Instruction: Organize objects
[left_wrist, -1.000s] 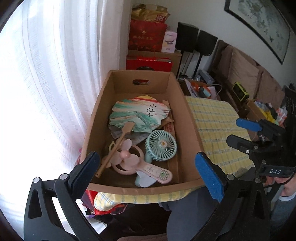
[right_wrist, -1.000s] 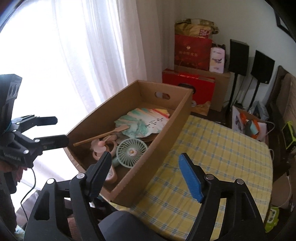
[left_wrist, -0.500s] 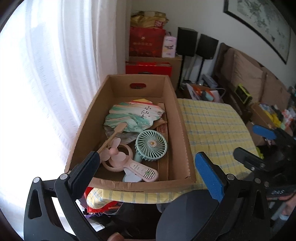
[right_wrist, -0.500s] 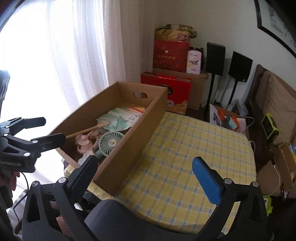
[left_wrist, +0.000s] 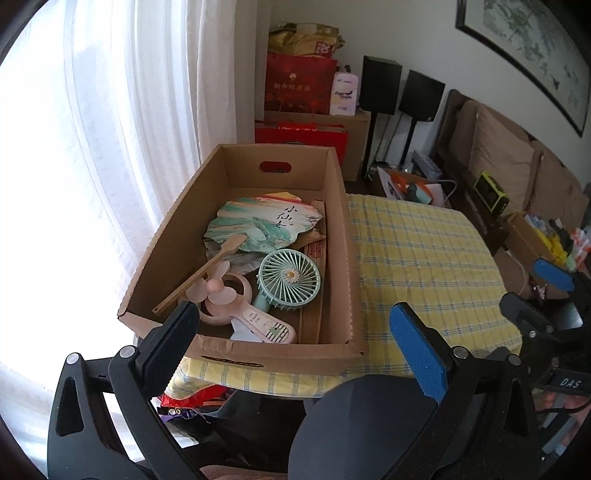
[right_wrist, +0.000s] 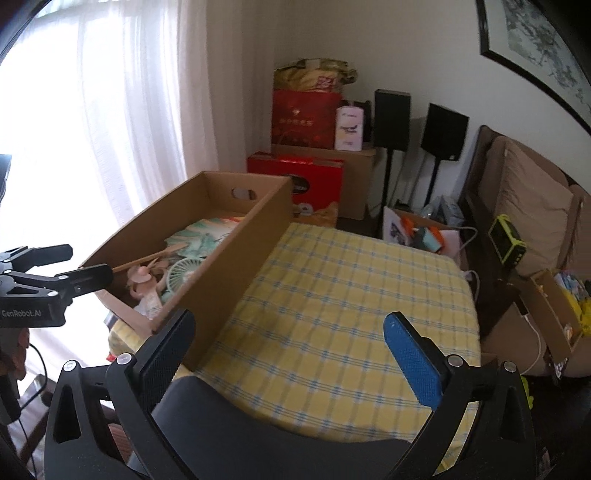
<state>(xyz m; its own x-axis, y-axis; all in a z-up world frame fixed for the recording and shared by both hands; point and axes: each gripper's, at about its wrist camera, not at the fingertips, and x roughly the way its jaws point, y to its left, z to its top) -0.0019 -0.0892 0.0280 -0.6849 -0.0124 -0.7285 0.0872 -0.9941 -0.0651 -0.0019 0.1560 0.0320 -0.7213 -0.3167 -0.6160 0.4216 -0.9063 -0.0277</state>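
Both grippers are wide open and empty: left gripper (left_wrist: 291, 339) hangs just short of the brown cardboard box's (left_wrist: 280, 356) near wall, right gripper (right_wrist: 288, 345) over the yellow checked tablecloth (right_wrist: 351, 295) beside the box. Inside, near end: pink handheld fan (left_wrist: 236, 299), mint round fan (left_wrist: 288, 278); farther in, painted paper fan (left_wrist: 262, 229). Risks: the box overhangs the table edge, so a nudge could tip it; the overlapping fans could snag together.
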